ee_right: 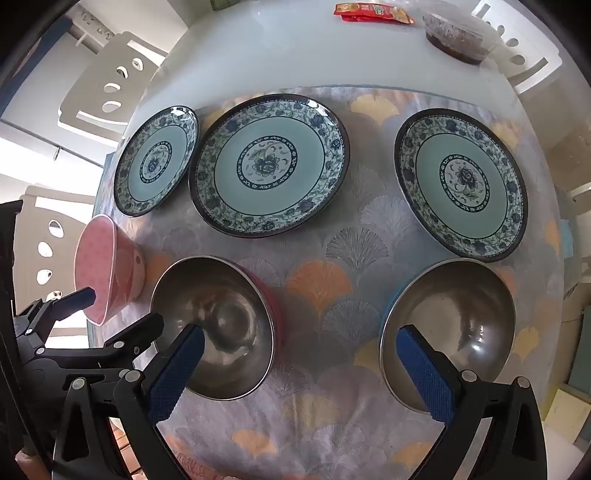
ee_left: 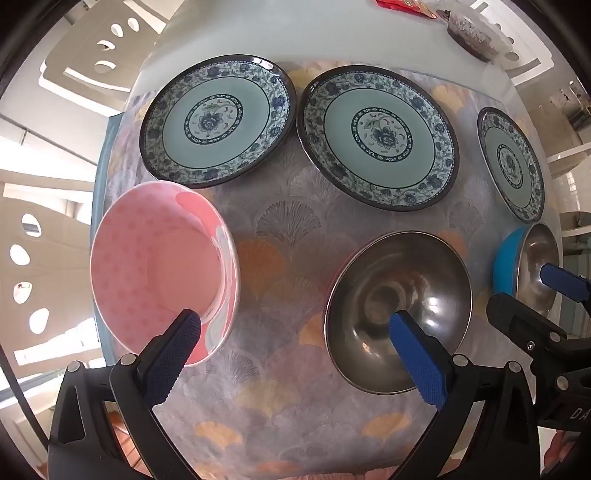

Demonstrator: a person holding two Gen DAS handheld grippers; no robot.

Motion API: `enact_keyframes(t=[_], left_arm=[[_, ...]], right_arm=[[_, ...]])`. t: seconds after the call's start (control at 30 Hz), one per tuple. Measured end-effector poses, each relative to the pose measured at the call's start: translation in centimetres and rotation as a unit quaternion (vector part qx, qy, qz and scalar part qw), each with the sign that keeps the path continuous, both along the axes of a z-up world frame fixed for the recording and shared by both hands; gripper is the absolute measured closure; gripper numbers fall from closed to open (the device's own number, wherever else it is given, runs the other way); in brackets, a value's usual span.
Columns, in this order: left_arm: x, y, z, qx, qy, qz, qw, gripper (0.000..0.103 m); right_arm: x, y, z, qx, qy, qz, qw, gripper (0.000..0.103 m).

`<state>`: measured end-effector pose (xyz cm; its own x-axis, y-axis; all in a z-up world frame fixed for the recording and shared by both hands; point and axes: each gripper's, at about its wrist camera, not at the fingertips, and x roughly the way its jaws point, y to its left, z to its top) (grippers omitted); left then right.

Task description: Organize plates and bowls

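- Right now I have both sets of tongs hanging high over the tabletop [ee_right: 258,55], pointing down, each spread wide with nothing between the pads.
- Far left: the pink bowl [ee_left: 159,273] stands upright near the left edge of the patterned cloth [ee_left: 280,258]. My left tongs [ee_left: 295,339] sit above the bare cloth between it and the red-sided steel bowl [ee_left: 399,314], so this bowl lies to their left and is the left hand's nearest piece.
- Behind it, the left plate [ee_left: 218,118] and the middle plate [ee_left: 380,136] lie flat, rims close to touching; I cannot tell whether they do.
- Centre: the red-sided steel bowl lies about between my two hands. From the right wrist view it is under the left pad of the right tongs [ee_right: 299,354], so either hand could take it.
- Right: the blue-sided steel bowl [ee_right: 447,332] sits under the other pad of the right tongs, with the right plate [ee_right: 461,184] just behind it, set apart from the other two plates.
- Being round, none of these has a long axis; as I judge it, a grip means one pad inside a rim and one outside.
- Room: open cloth lies between the two steel bowls and in front of them. The pink bowl's closeness to the cloth edge is my main worry.
- Far side: a red packet [ee_right: 373,13] and a covered dish [ee_right: 458,37] stand well clear.
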<state>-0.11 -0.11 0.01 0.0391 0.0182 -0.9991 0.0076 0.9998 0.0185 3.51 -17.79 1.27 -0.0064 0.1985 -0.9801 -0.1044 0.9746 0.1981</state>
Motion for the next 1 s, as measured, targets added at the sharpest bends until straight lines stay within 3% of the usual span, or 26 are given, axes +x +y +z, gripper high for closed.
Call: enact_keyframes(t=[1.0], left_arm=[[0.11, 0.00, -0.40, -0.001, 0.002, 0.000, 1.0000, 0.001]], right_arm=[[-0.16, -0.15, -0.41, 0.003, 0.009, -0.001, 1.000, 0.000]])
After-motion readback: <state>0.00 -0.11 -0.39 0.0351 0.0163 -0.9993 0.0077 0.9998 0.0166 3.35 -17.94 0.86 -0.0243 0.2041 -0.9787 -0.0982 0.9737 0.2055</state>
